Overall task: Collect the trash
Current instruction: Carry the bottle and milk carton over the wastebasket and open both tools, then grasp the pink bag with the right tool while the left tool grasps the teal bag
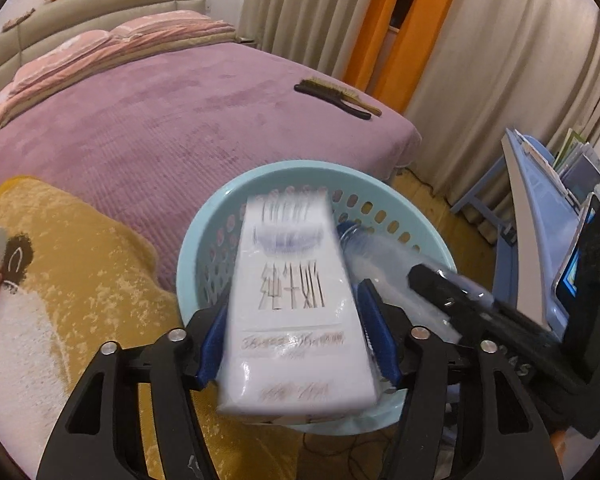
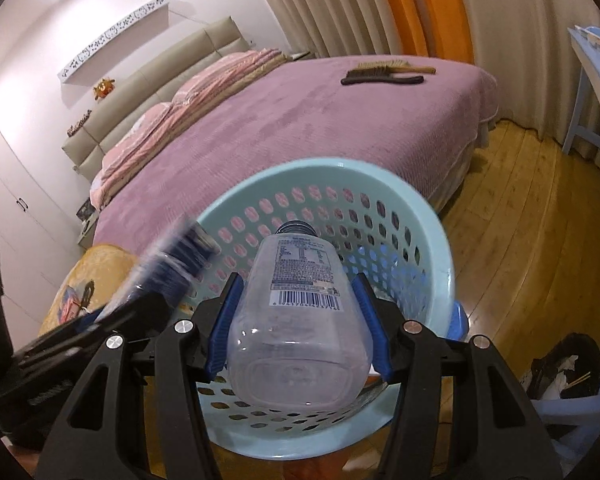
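Note:
My left gripper (image 1: pixel 296 320) is shut on a white milk carton (image 1: pixel 296 300) with blue print, held over the light blue perforated basket (image 1: pixel 204 232). My right gripper (image 2: pixel 296 320) is shut on a clear empty plastic bottle (image 2: pixel 296 320), neck pointing into the same basket (image 2: pixel 428 236). In the left wrist view the bottle (image 1: pixel 380 256) and the right gripper's black body show to the right of the carton. In the right wrist view the carton (image 2: pixel 172 264) shows blurred at the left of the basket.
A bed with a purple cover (image 1: pixel 160 120) lies behind the basket, with two brushes (image 1: pixel 336 98) on its far corner. A yellow blanket (image 1: pixel 68 280) with small items is at the left. Wooden floor (image 2: pixel 520 240), a blue chair (image 2: pixel 588 92) and a dark bag (image 2: pixel 568 368) are at the right.

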A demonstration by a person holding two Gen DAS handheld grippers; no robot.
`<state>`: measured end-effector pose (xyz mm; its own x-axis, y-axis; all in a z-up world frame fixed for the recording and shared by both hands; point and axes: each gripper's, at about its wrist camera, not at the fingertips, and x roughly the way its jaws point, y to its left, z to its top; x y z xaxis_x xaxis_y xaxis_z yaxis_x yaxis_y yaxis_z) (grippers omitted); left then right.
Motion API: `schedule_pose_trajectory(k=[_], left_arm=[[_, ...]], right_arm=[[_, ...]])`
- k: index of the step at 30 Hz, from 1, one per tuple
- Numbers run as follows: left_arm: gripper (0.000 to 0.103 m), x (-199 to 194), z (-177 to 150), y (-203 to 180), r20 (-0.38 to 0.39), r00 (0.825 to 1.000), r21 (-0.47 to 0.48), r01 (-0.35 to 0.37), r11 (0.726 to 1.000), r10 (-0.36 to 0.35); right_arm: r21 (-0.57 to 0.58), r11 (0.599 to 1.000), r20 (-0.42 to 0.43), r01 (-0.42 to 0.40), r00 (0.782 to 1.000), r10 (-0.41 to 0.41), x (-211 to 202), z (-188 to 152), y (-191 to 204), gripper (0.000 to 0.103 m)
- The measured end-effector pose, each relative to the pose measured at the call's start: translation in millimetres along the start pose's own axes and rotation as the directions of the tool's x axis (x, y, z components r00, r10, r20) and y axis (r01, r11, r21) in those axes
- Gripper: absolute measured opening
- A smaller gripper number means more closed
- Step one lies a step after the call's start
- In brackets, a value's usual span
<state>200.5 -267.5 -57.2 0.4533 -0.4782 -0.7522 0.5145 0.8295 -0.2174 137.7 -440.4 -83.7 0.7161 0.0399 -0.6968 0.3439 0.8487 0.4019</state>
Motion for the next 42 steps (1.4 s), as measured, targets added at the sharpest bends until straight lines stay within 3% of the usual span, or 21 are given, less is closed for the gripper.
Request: schedule_pose_trajectory(k=[2, 10, 23, 32, 36, 42], left_arm=[[0.071, -2.9, -0.6, 0.6, 0.012, 1.000, -0.005, 0.002, 1.000, -0.002], [0.071, -22.7, -7.0, 10.2, 0.048, 0.999, -0.028, 0.018, 0.999, -0.017], [0.071, -99.6, -29.3, 39.4, 0.179, 0.984, -0.093, 0.039, 0.995, -0.021], [0.071, -180.9, -64.0, 90.3, 0.281, 0.956, -0.188, -0.034, 0.982, 0.087], [0.071, -213.3, -91.3, 126.5, 0.289, 0.943, -0.269, -0.089, 0.959, 0.168], [0.071, -249.1, -140.3, 178.1, 0.249, 0.923, -0.388, -0.182, 0.904, 0.293]], right_arm=[[0.012, 1.000, -0.020, -0.011, 1.000, 0.011, 5.0, -1.6, -4.6, 0.054], [0.003, 0.999, -0.003, -0.032, 0.999, 0.032, -7.5, -6.0, -6.7, 0.054], [-0.135, 0.987, 0.054, -0.090, 0.994, 0.098, -55.2, -16.3, 54.6, 0.054], [-0.267, 0.948, 0.028, -0.174, 0.982, 0.188, -73.5, -40.5, 122.9, 0.054], [-0.324, 0.921, -0.006, -0.215, 0.974, 0.225, -74.1, -59.9, 154.3, 0.054], [-0.411, 0.867, -0.067, -0.280, 0.958, 0.278, -71.5, -91.4, 204.5, 0.054]])
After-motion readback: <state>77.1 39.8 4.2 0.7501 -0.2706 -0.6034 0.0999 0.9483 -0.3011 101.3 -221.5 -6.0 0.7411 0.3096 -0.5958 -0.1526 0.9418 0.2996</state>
